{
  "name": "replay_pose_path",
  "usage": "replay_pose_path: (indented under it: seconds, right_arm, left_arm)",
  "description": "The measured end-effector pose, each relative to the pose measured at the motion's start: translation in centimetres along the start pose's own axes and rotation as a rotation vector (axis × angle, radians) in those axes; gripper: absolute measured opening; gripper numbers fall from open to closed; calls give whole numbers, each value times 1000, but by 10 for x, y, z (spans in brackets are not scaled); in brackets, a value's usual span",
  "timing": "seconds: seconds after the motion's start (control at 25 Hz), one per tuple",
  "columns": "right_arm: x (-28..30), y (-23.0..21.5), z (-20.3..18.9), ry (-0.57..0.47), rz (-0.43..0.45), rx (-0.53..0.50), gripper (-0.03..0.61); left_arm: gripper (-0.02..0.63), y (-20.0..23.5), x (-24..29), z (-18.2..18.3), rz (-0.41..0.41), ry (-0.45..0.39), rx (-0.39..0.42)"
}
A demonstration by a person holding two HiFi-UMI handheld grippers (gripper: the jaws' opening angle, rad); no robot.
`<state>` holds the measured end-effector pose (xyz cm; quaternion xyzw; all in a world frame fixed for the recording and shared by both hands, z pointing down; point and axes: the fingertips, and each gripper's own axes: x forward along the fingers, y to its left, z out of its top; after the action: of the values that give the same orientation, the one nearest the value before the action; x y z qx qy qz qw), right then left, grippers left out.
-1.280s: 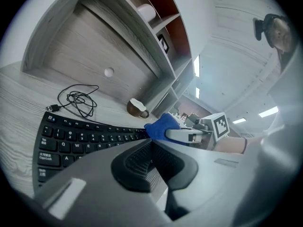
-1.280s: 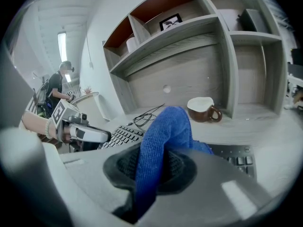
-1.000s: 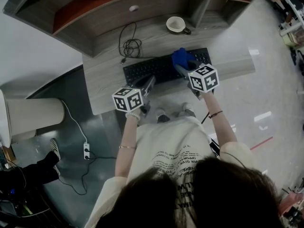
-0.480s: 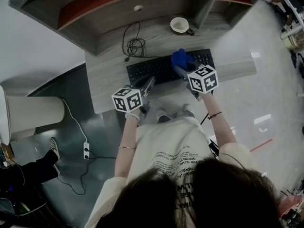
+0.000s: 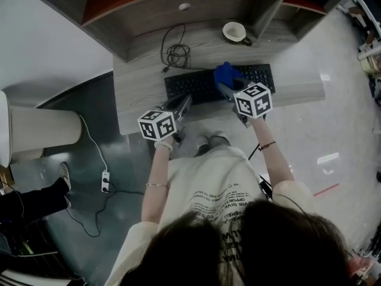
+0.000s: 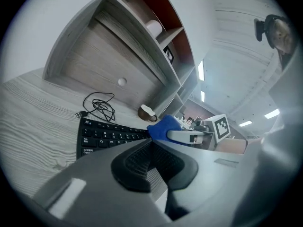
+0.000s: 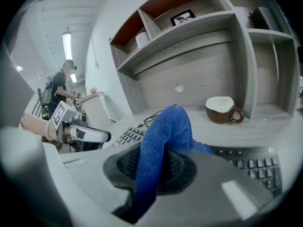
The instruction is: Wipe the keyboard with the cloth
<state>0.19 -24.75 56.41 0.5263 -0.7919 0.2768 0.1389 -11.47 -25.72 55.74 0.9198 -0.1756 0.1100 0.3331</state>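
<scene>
A black keyboard (image 5: 202, 87) lies across the grey wooden desk (image 5: 137, 94). My right gripper (image 5: 227, 86) is shut on a blue cloth (image 5: 224, 73), which rests on the keys about mid-keyboard. In the right gripper view the cloth (image 7: 163, 136) bulges up out of the jaws of the right gripper (image 7: 158, 162), over the keyboard (image 7: 248, 163). My left gripper (image 5: 185, 104) is shut and holds nothing, its tips at the keyboard's near left edge. The left gripper view shows its jaws pressed together at the left gripper (image 6: 152, 144), with the keyboard (image 6: 106, 135) and the cloth (image 6: 163, 126) beyond.
A brown mug (image 5: 236, 31) stands at the back right of the desk. A coiled black cable (image 5: 177, 55) lies behind the keyboard. A shelf unit (image 5: 178, 2) rises along the desk's far side. A power strip (image 5: 105, 182) lies on the floor to the left.
The cloth in my right gripper has slid a little left along the keyboard. The left gripper stays shut near the keyboard's front left edge. The head view has shifted slightly.
</scene>
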Motion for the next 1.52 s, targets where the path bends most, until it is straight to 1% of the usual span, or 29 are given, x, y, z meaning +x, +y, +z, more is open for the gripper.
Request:
replay_pose_path:
  seconds: [0.48, 1.04, 1.52]
  right_arm:
    - [20, 21, 5, 30, 98, -34, 52]
    - [34, 37, 9, 68, 192, -48, 52]
    - [44, 51, 12, 82, 278, -75, 52]
  left_arm:
    - [-3, 8, -14, 6, 69, -46, -23]
    - [-3, 13, -22, 8, 137, -78, -57]
    - [-3, 18, -38, 8, 219, -130, -81]
